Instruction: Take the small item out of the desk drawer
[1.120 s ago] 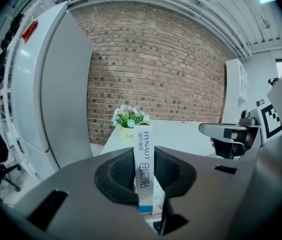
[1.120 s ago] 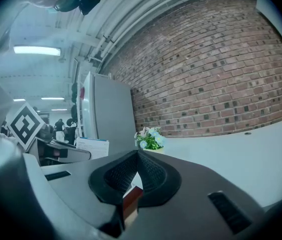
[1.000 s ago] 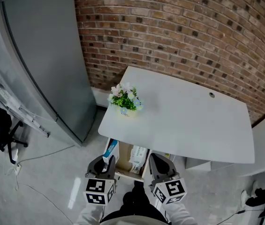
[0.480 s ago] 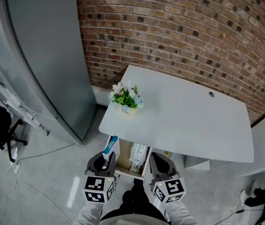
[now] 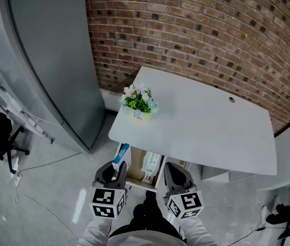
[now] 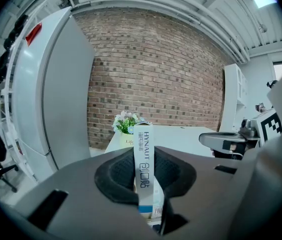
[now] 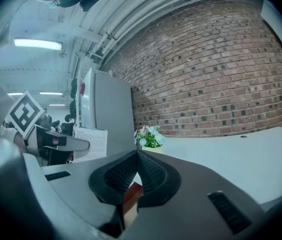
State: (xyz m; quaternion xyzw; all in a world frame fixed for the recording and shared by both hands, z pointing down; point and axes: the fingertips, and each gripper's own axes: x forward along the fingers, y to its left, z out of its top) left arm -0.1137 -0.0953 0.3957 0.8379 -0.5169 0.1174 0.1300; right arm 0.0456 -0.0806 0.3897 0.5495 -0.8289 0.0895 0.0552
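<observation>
Head view: your left hand-held gripper holds a slim box upright, just in front of the table's near edge. Under that edge, the open drawer holds packets.

Left gripper view: its jaws clamp the box, printed "HYNAUT".

Right gripper view: your right hand-held gripper has its jaws closed together, empty.

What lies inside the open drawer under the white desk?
A white packet lies in the drawer. The drawer's rear part is hidden under the desk top, so anything there cannot be seen.
</observation>
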